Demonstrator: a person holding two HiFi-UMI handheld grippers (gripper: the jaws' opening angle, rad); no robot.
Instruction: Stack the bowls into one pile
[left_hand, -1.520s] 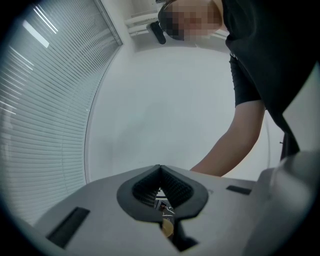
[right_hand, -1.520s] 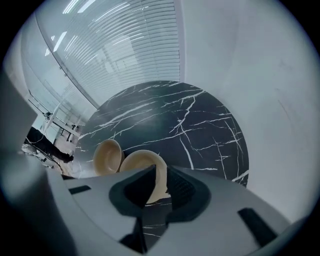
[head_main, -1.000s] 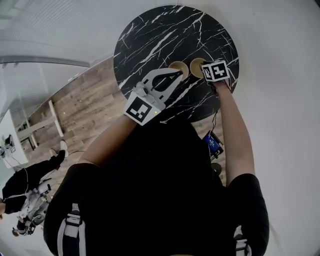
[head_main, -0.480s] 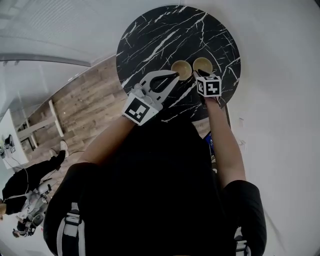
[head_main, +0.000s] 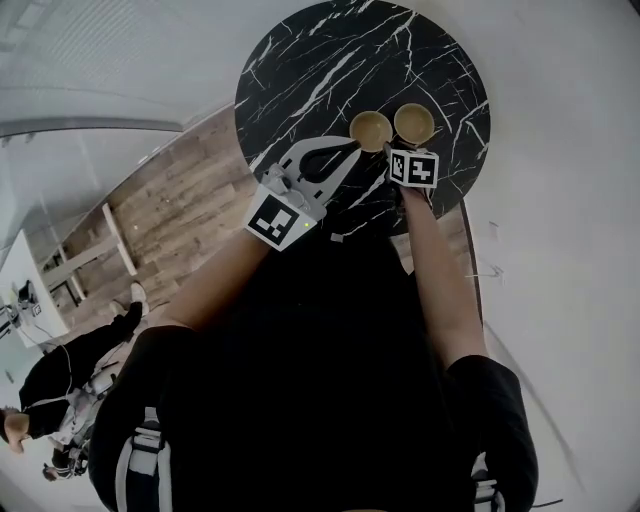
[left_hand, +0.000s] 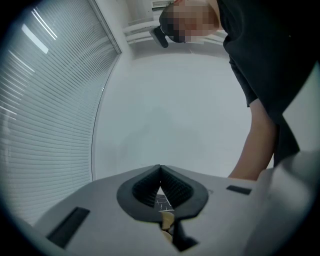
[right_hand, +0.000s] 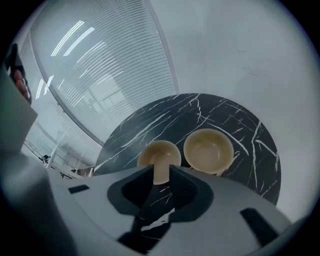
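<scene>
Two tan bowls stand side by side on the round black marble table (head_main: 300, 60): the left bowl (head_main: 371, 130) (right_hand: 159, 154) and the right bowl (head_main: 414, 123) (right_hand: 208, 150). Both are empty and upright. My right gripper (head_main: 400, 155) (right_hand: 161, 172) points steeply down just short of them, its jaws opening. The left bowl's near rim shows in the gap at the tips, and the pads do not press on it. My left gripper (head_main: 352, 148) (left_hand: 160, 169) hovers left of the left bowl, shut, with nothing held.
The table's near edge (head_main: 440, 215) lies under my arms. Wood flooring (head_main: 170, 210) and a bench (head_main: 90, 255) are to the left, with a person (head_main: 60, 380) low at the far left. Slatted blinds (right_hand: 95, 70) stand beyond the table.
My right gripper has drawn back from over the right bowl toward me and rolled, so both bowls now show whole. The left gripper has hardly shifted.
</scene>
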